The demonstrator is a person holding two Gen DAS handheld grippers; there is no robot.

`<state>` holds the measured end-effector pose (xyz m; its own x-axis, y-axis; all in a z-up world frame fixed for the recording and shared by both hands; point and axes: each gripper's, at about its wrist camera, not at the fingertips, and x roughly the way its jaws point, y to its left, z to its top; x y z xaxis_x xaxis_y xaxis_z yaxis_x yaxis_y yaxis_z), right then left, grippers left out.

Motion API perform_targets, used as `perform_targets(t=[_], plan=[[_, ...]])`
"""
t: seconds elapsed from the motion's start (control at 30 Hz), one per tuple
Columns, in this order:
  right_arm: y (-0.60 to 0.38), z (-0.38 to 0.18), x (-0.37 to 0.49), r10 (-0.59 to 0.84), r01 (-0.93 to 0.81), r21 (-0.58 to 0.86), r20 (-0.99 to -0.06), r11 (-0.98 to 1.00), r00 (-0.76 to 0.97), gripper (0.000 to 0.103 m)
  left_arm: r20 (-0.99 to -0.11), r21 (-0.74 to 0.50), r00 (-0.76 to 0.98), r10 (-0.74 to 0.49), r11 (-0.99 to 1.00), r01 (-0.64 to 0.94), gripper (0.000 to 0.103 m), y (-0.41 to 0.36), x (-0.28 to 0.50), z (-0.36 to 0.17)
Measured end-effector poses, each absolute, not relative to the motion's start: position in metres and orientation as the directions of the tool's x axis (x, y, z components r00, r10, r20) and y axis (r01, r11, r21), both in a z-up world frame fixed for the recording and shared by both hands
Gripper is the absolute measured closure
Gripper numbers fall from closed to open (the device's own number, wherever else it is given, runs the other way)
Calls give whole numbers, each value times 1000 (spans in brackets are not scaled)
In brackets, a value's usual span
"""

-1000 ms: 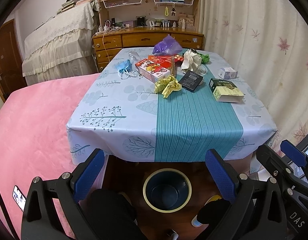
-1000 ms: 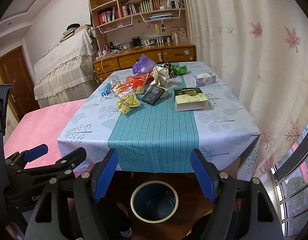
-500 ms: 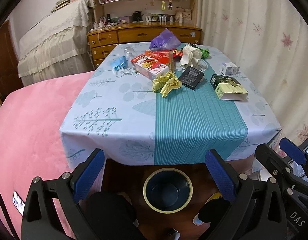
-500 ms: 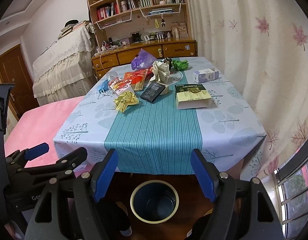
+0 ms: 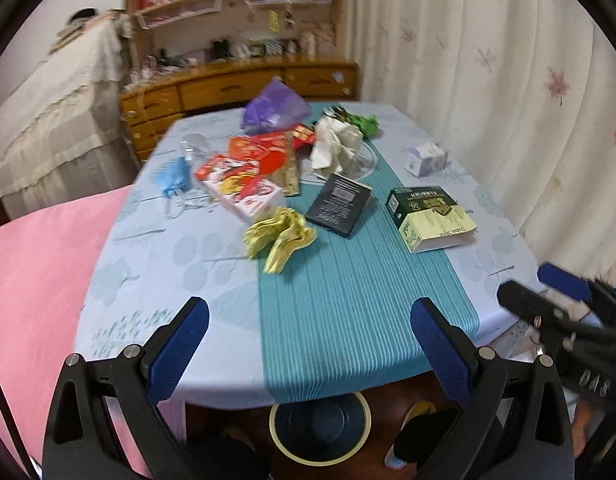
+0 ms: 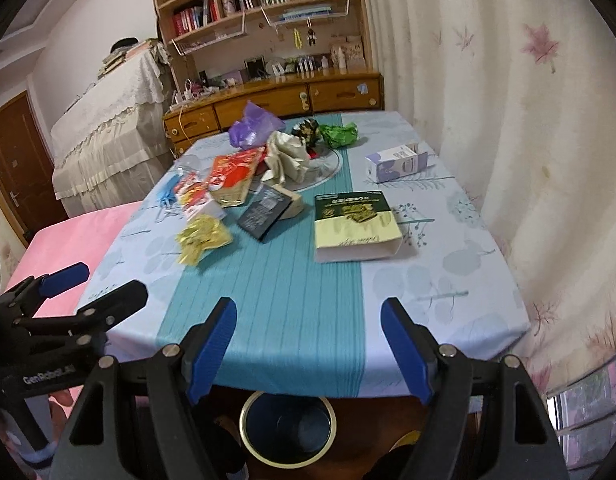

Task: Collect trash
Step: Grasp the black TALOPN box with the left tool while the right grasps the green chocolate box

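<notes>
**A:** Both grippers have come forward and up since a second ago; the table with the pale blue leaf-print cloth and teal striped runner (image 5: pixel 347 320) now fills our views, its near edge right at the fingertips. The round dark-blue bin with a cream rim (image 6: pixel 288 428) has slid to the bottom of frame, on the floor under that near edge.

**B:** Claw state?

**A:** We have the left gripper (image 5: pixel 308 344) spread wide, holding nothing. Same for the right gripper (image 6: pixel 308 344): released, empty.

**B:** Progress?

**A:** As far as we can see, nothing is collected. The bin looks empty, though we only see part of its inside. All the litter sits on the far half of the table, well apart from both claws.

**B:** What's there, big to small?

**A:** Green-and-cream flat cardboard box (image 6: pixel 353 226), lying flat on the runner's right edge, long axis roughly towards us, open end nearest us. Red printed packets (image 5: pixel 244 176) at left. Crumpled purple plastic bag (image 5: pixel 274 108) at the back. Black flat box (image 5: pixel 339 204), tilted, one end propped up. Crumpled yellow foil wrapper (image 5: pixel 282 236), closest to the left claw, long axis roughly diagonal.

**B:** First pick?

**A:** We'd judge the yellow wrapper for the left, green box for the right.
</notes>
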<state>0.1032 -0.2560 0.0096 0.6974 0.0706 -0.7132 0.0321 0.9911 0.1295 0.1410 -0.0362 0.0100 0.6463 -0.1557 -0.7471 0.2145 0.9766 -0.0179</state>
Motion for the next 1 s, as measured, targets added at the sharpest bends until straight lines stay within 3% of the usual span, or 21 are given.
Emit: perform_targets(t=[0.2, 0.27, 0.33, 0.73, 1.0], plan=[[-283, -5, 160, 84, 33, 139, -754, 990, 651, 27, -814, -7, 556, -167, 960, 278, 3, -52, 204, -1], [-290, -11, 178, 121, 18, 173, -751, 985, 649, 8, -827, -10, 537, -166, 960, 281, 3, -56, 223, -6], [-296, -17, 193, 135, 18, 192, -752, 981, 645, 3, -842, -19, 514, -166, 960, 279, 3, -59, 241, -12], [-309, -56, 270, 93, 37, 136, -826, 990, 556, 3, -897, 14, 409, -167, 914, 405, 3, -95, 315, -48], [-305, -81, 289, 39, 34, 61, -884, 998, 465, 3, -922, 72, 376, -97, 909, 411, 3, -103, 340, -68]])
